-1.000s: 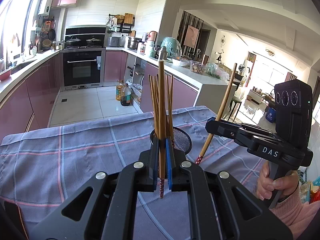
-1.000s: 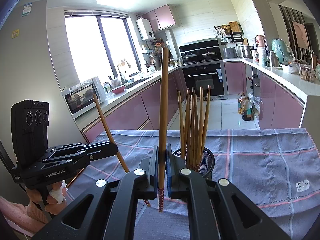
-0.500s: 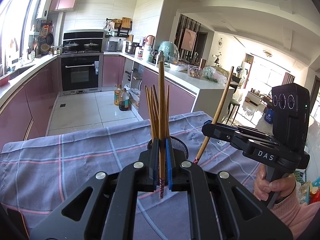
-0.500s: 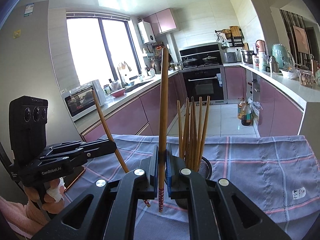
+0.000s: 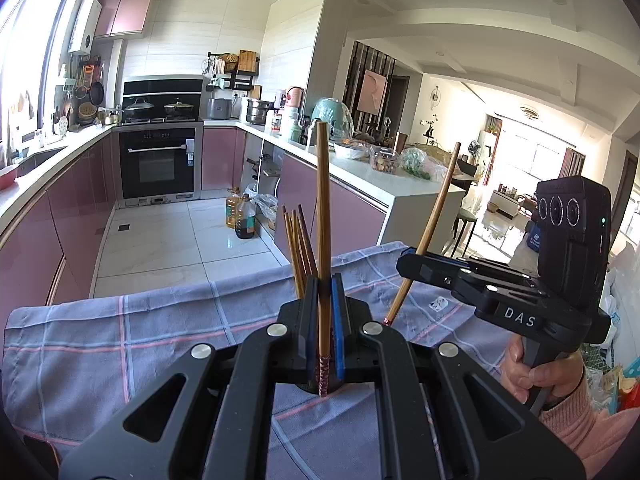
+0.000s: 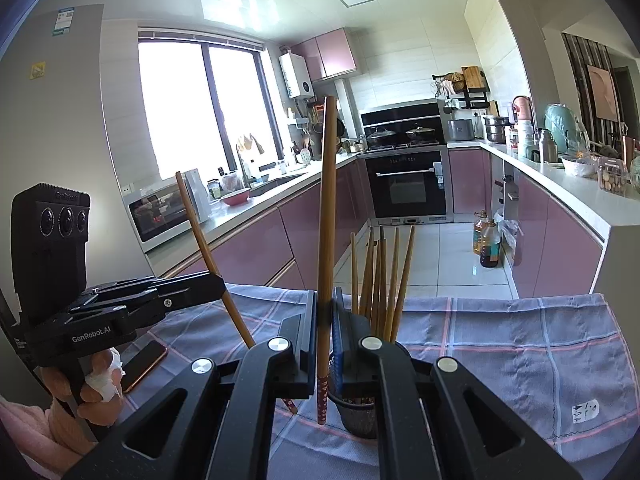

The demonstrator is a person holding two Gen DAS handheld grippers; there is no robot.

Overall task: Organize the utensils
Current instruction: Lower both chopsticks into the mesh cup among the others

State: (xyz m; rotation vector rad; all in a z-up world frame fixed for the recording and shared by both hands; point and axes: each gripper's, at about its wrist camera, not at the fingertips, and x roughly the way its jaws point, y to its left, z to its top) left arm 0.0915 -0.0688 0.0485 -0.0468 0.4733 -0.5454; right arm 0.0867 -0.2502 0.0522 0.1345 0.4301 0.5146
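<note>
From the left wrist, the left gripper (image 5: 325, 320) pinched a chopstick (image 5: 322, 216) upright, the holder just beyond and mostly hidden, its bundle (image 5: 298, 246) showing. From the right wrist, the right gripper (image 6: 325, 332) pinched a chopstick (image 6: 327, 216) upright just left of the mesh holder (image 6: 358, 414), patterned tip down.

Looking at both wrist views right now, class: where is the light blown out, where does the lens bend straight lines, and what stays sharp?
Right wrist view: the window is blown out white, the ceiling shows glare, and the counter edges curve; the held chopstick is sharp. Left wrist view: the far living room is overexposed, the ceiling beams bow, and the corners go dark; the chopstick in the left gripper is crisp.
</note>
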